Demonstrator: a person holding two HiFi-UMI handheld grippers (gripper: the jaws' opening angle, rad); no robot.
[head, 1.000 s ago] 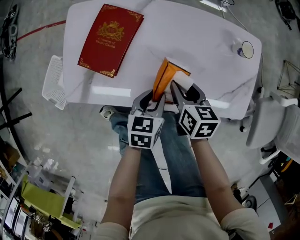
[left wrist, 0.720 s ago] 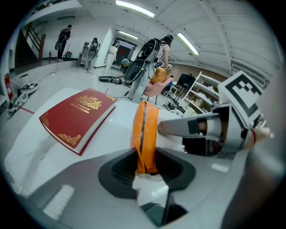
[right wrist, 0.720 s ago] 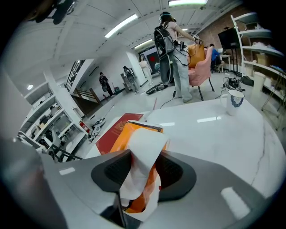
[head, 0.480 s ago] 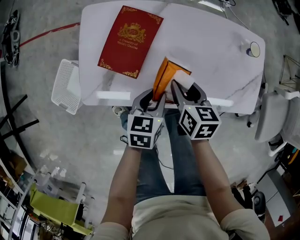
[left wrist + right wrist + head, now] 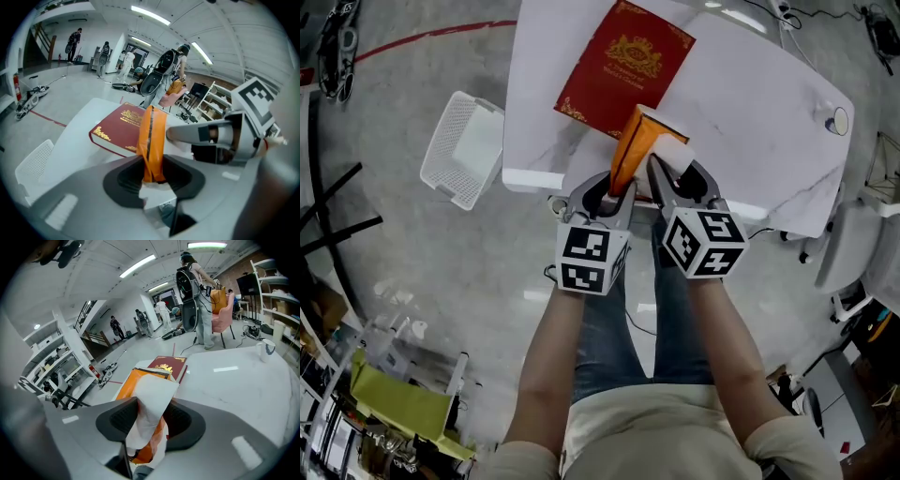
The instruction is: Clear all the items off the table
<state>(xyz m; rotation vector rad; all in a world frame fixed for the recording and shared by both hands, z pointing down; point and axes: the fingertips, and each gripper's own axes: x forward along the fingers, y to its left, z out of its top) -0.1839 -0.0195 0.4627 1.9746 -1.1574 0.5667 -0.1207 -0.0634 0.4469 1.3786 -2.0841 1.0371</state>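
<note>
An orange tissue packet point(image 5: 633, 150) with white tissue sticking out of its top hangs above the near edge of the white table point(image 5: 750, 122). Both grippers hold it. My left gripper point(image 5: 614, 192) is shut on the packet's thin orange edge point(image 5: 152, 136). My right gripper point(image 5: 666, 183) is shut on the side with the white tissue point(image 5: 147, 404). A red book point(image 5: 623, 66) with gold print lies flat on the table just beyond the packet, also seen as the red book point(image 5: 119, 126) in the left gripper view. A white cup point(image 5: 837, 120) stands at the table's far right corner.
A white mesh basket point(image 5: 464, 150) sits on the floor beside the table's left end. A pale chair point(image 5: 853, 253) stands at the right. Shelving and clutter fill the lower left. People stand in the background of both gripper views.
Both grippers have carried the orange packet leftwards along the table's near edge. It now hangs in front of the red book, and the basket lies closer to it.
</note>
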